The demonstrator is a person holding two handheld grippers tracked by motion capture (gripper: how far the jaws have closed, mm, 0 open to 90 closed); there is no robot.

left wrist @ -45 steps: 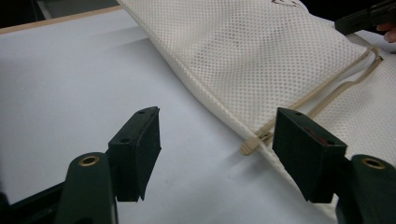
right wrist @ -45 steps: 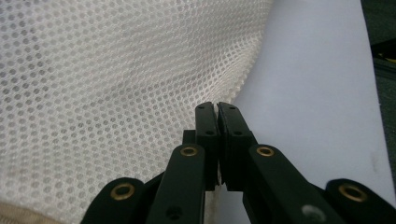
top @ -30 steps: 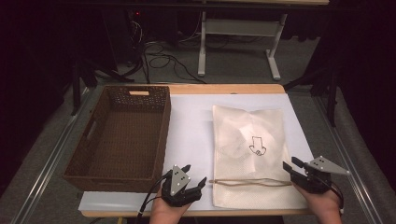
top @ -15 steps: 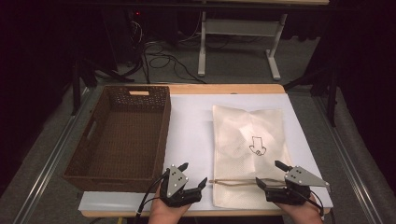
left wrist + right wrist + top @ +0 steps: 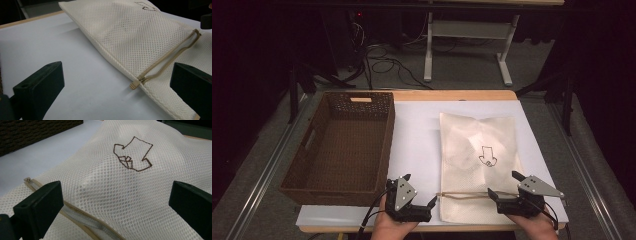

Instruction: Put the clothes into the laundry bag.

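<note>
A white mesh bag with a brown stitched emblem lies flat on the white table. A tan zipper runs along its near edge. My left gripper sits just left of the bag's near corner. Its jaws have just been opening and stand wide, with the zipper pull lying untouched on the table between them. My right gripper hovers over the bag's near right part. Its jaws have also just been opening. They stand apart above the mesh, and the zipper passes below them.
A dark brown wicker basket, with nothing in it, stands at the table's left, close to my left gripper. Metal rails run along both sides of the table. Beyond the far edge are cables and a desk frame on the floor.
My right gripper has moved left from the table's right edge to over the bag's near edge. Both grippers' jaws stand wider apart than before. The left hand stayed in place.
</note>
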